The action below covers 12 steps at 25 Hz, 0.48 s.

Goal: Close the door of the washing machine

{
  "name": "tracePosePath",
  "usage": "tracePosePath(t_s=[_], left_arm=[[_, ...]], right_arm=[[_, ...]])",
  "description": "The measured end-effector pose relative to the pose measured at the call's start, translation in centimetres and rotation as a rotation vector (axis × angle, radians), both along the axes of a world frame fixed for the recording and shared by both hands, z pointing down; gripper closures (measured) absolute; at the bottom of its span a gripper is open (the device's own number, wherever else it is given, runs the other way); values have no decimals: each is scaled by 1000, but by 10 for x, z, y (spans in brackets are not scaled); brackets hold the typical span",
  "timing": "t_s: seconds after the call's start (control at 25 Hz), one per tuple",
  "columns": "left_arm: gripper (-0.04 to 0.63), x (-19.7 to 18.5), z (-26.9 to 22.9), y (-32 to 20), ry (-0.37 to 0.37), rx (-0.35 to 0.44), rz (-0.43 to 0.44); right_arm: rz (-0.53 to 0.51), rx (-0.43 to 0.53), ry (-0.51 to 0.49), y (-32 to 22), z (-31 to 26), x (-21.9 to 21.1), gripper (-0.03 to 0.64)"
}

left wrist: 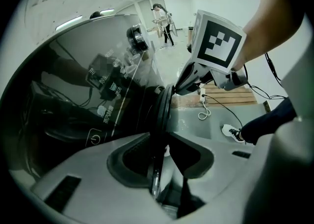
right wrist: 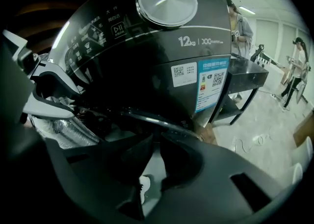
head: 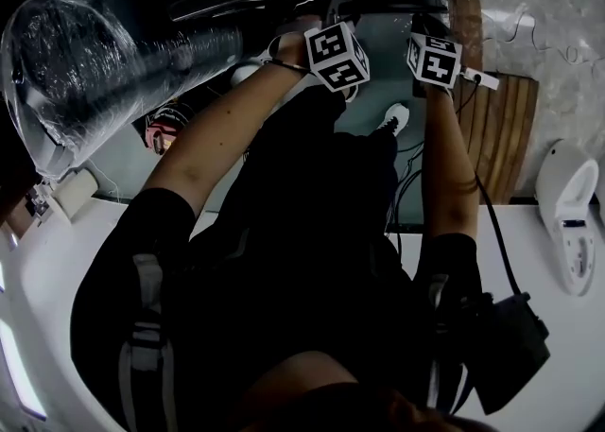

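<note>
The washing machine's door stands open; its clear domed window fills the head view's upper left. The door's dark rim runs down between the jaws of my left gripper, whose pads sit against it. My right gripper, under its marker cube, reaches the same rim a little higher up. In the right gripper view the rim curves across the tips of my right gripper, with a narrow slit of floor showing between the jaws. Behind stands the machine's dark front with its silver knob.
A wooden slat board and a white cable lie on the floor beyond the grippers. The holder's white shoe stands below the door. A white device sits at the right. A black table and people stand in the background.
</note>
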State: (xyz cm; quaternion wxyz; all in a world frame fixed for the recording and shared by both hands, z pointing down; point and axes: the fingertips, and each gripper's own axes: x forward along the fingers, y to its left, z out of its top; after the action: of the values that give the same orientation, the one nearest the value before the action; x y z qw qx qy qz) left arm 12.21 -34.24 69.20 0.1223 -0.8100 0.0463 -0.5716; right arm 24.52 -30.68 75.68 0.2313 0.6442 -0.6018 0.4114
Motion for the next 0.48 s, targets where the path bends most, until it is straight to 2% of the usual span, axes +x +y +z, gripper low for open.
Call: tracePosePath(t_s=[0.12,0.36,0.48], left_arm=[[474,0,-2,-3,19,-5,-18],[476,-1,-13,2,54,-84,-69],[487,-1,-13,2,80,-80,-80]], right_arm=[[16,2,-19,-5,0,1,566],[25,6,-61,-8,-1,0,580],[30,11,-80,-9,0,0,584]])
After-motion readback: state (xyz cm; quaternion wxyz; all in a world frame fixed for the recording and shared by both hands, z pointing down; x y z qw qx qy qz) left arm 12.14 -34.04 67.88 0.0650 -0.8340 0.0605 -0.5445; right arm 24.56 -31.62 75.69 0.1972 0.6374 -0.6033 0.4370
